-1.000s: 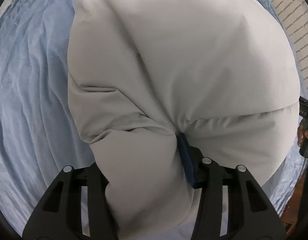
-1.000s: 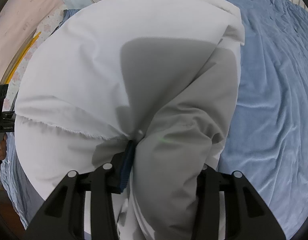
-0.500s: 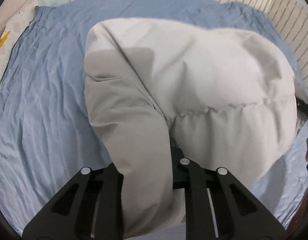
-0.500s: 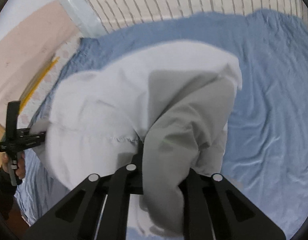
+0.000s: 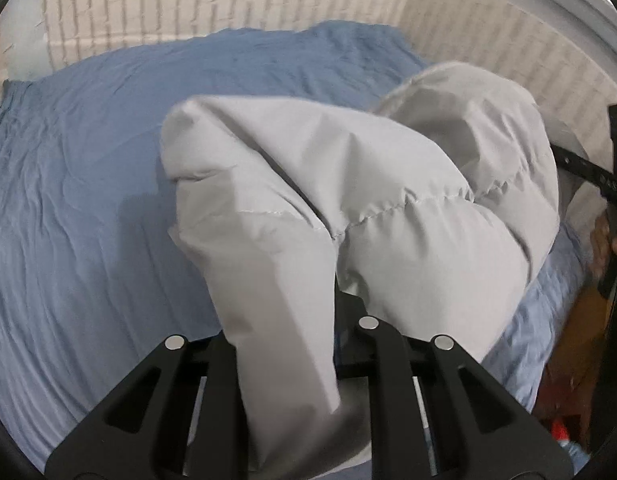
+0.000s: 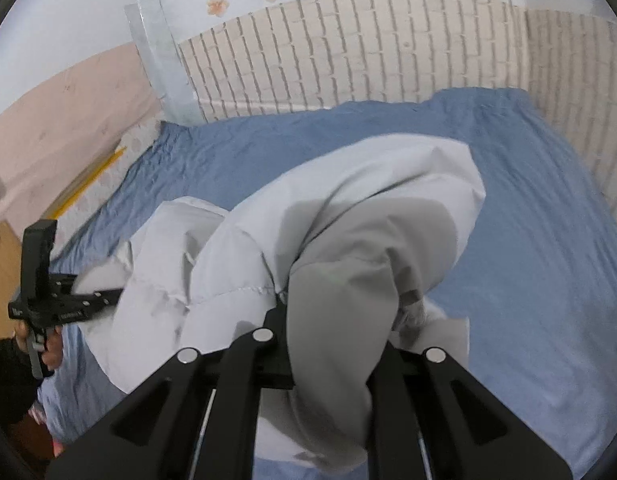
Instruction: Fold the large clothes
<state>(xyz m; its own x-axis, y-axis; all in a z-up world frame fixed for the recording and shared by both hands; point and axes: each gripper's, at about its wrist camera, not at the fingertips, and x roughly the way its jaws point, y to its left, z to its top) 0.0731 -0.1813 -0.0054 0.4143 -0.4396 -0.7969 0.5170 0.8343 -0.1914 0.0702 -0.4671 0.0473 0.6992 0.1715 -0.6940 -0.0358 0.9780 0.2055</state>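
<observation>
A large white padded garment (image 5: 368, 184) hangs bunched above the blue bed sheet (image 5: 76, 184). My left gripper (image 5: 332, 304) is shut on its stitched edge, with cloth draped over the fingers. My right gripper (image 6: 288, 312) is shut on the other part of the same garment (image 6: 348, 216), and grey folds hide its fingertips. The right gripper (image 5: 588, 172) also shows at the right of the left wrist view. The left gripper (image 6: 68, 300) shows at the left of the right wrist view, its tips buried in the cloth.
The blue sheet (image 6: 528, 240) covers the bed. A white brick-pattern wall (image 6: 348, 52) runs behind and to the right of it. A pink panel (image 6: 56, 120) and wooden floor (image 6: 0, 280) lie to the left of the bed.
Both grippers have lifted and pulled back with the garment. It fills less of each view, hangs more bunched, and the wall behind the bed has come into view.
</observation>
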